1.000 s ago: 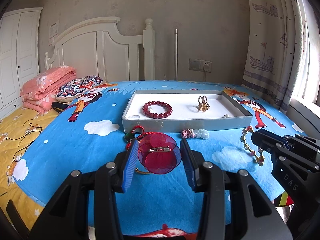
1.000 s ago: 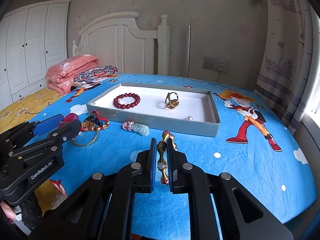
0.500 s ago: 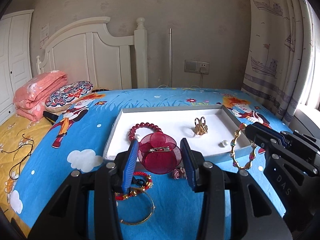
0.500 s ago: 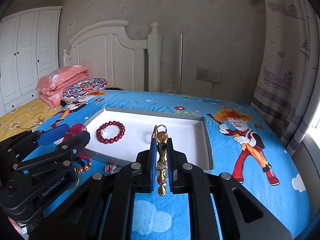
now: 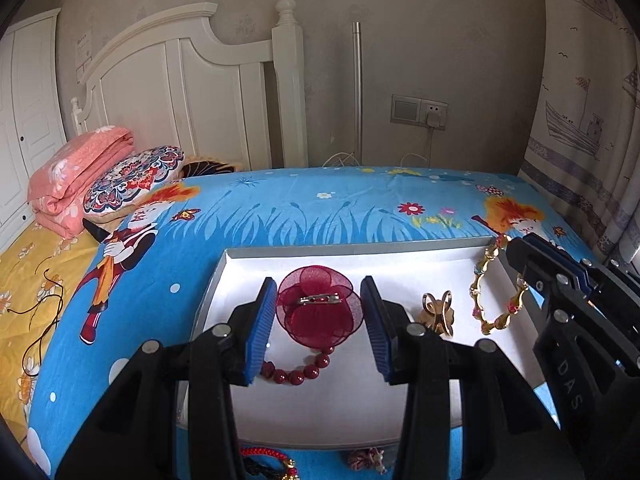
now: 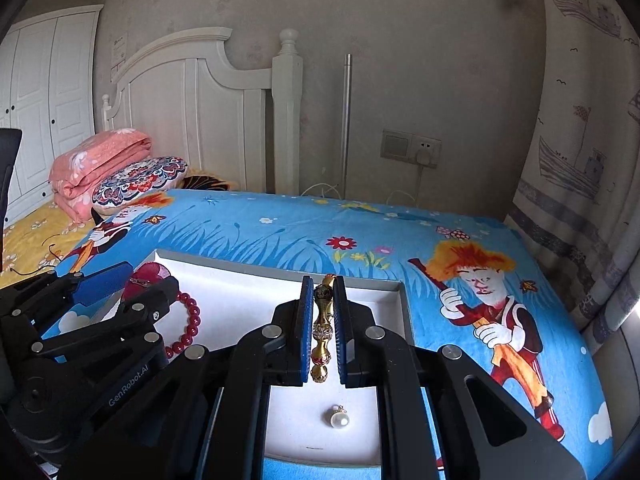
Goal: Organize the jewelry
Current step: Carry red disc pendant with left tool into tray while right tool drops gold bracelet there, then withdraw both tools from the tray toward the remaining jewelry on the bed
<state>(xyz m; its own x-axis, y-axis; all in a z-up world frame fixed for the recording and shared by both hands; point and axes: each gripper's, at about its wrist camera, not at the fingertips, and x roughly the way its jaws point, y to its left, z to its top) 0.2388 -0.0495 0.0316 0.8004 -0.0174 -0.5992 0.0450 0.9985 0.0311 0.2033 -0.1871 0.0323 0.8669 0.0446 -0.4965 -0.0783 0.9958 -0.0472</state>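
A grey tray with a white floor (image 5: 240, 276) (image 6: 392, 292) lies on the blue bedspread. My left gripper (image 5: 320, 316) is shut on a dark red flower brooch (image 5: 320, 308) and holds it over the tray's left part. My right gripper (image 6: 323, 320) is shut on a gold beaded bracelet (image 6: 322, 332) (image 5: 496, 292) and holds it over the tray's right part. In the tray lie a red bead bracelet (image 5: 296, 372) (image 6: 188, 328), a gold ring (image 5: 438, 312) and a pearl pendant (image 6: 339, 418).
A red cord bracelet (image 5: 268, 460) and a small pink-green charm (image 5: 366, 458) lie on the bedspread in front of the tray. Folded pink blanket (image 5: 76, 176) and patterned pillow (image 5: 136, 176) sit at the far left by the white headboard (image 5: 192, 92). Curtain (image 6: 584, 160) hangs at right.
Both grippers have lifted their pieces off the bedspread and moved forward over the tray. The brooch and gold bracelet now hang above the tray floor.
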